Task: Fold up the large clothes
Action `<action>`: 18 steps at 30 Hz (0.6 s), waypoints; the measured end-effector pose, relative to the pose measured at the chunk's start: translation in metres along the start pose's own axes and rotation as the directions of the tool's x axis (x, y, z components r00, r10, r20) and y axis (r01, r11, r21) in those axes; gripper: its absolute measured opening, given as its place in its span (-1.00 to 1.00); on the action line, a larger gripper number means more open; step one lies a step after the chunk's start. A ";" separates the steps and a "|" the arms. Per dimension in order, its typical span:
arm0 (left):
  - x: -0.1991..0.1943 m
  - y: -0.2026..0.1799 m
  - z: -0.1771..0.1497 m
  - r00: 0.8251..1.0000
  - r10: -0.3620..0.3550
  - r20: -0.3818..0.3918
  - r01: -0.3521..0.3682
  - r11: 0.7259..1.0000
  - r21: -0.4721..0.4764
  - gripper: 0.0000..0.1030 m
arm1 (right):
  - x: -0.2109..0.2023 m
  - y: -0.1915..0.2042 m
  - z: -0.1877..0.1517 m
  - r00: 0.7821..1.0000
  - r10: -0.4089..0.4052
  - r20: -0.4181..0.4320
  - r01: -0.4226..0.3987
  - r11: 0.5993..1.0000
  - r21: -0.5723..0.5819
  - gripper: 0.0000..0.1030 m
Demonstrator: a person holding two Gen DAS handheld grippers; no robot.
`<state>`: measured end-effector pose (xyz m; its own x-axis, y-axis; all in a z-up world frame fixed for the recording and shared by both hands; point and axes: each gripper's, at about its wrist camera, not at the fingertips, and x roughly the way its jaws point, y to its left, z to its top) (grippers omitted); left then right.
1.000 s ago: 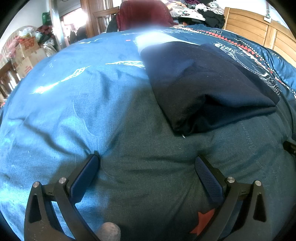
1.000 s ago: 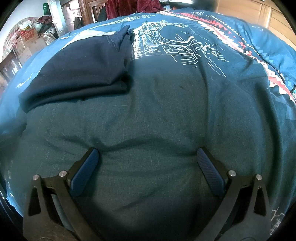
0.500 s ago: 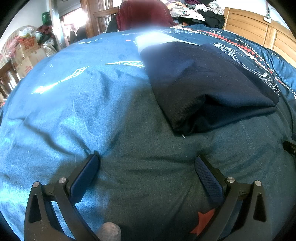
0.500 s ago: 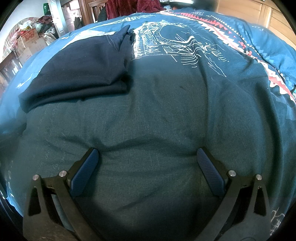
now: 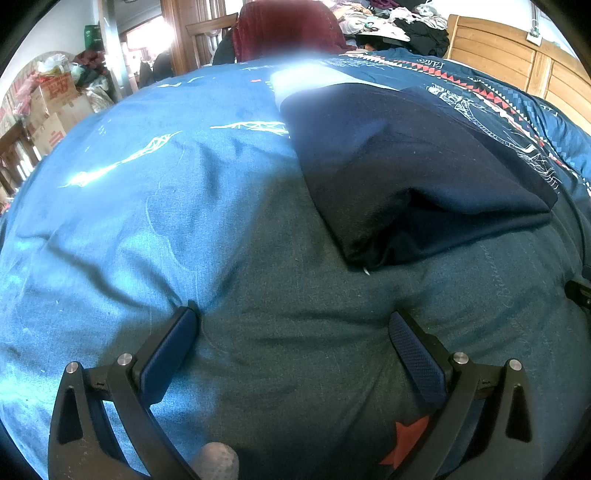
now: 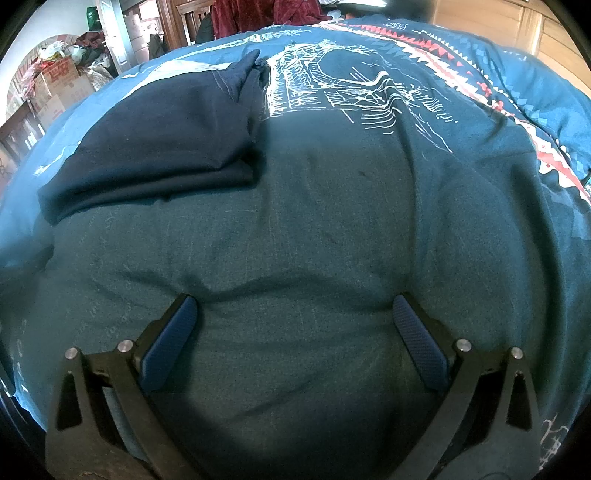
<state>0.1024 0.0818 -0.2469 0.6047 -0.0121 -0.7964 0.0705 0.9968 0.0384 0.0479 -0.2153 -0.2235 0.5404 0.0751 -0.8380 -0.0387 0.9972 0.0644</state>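
A dark navy garment (image 5: 406, 166) lies folded in a flat stack on the blue bedspread (image 5: 147, 206), up and to the right in the left wrist view. The same garment (image 6: 159, 144) sits at the upper left in the right wrist view. My left gripper (image 5: 293, 319) is open, its fingertips pressed into the bedspread short of the garment's near corner. Open too, my right gripper (image 6: 295, 306) rests on the bedspread (image 6: 332, 221) to the right of the garment and nearer than it. Neither holds anything.
A wooden headboard (image 5: 517, 70) runs along the right. A pile of clothes (image 5: 399, 22) and a dark red cloth over a chair (image 5: 288, 29) stand beyond the bed. Cardboard boxes (image 5: 55, 107) sit at the far left.
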 end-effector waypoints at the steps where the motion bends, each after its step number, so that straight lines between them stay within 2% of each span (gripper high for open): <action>1: 0.000 0.000 0.000 1.000 0.000 0.000 0.000 1.000 0.000 1.00 | 0.000 0.000 0.000 1.000 0.000 0.000 0.000 1.000 0.000 1.00; 18: 0.000 -0.002 0.007 1.000 0.008 -0.028 -0.008 1.000 0.006 1.00 | 0.003 0.006 0.003 0.999 -0.031 -0.010 0.031 1.000 -0.001 1.00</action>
<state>0.1077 0.0794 -0.2432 0.5828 -0.0015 -0.8126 0.0705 0.9963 0.0487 0.0515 -0.2095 -0.2237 0.5331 0.0444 -0.8449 -0.0232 0.9990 0.0379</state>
